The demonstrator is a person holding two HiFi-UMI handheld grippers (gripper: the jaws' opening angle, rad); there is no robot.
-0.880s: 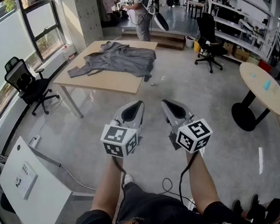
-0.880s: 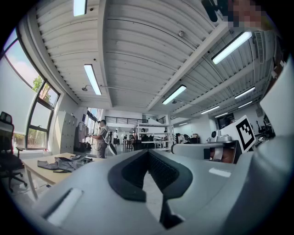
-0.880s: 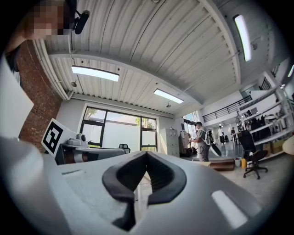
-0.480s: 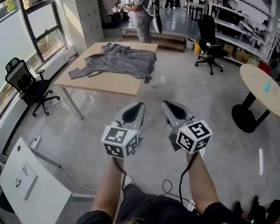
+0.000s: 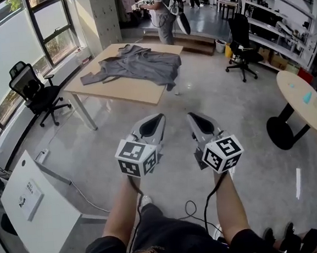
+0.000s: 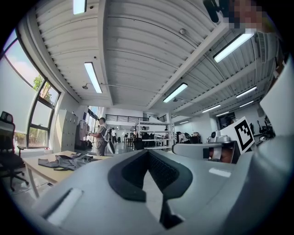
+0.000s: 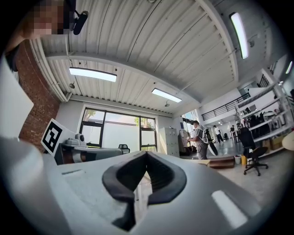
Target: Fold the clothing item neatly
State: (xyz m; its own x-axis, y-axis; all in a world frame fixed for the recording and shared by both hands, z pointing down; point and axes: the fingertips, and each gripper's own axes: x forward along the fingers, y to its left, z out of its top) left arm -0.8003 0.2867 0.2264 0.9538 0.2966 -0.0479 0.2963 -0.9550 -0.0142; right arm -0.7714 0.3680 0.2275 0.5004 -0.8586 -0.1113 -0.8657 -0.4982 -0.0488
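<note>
The left tongs (image 5: pixel 158 118) and the right tongs (image 5: pixel 191 116) were held closed and empty, side by side, well apart from the surface (image 5: pixel 123 91) where the grey garment (image 5: pixel 142 64) was spread, crumpled, with one part draped over the right edge. Folding was judged not yet begun; an approach was called for. Bare floor (image 5: pixel 146 109) was left open up to the near edge.

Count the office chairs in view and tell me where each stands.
2. One black chair stands at the left by the windows; a second chair stands at the upper right, near the shelves. More may be hidden in the cluttered far end of the room.
</note>
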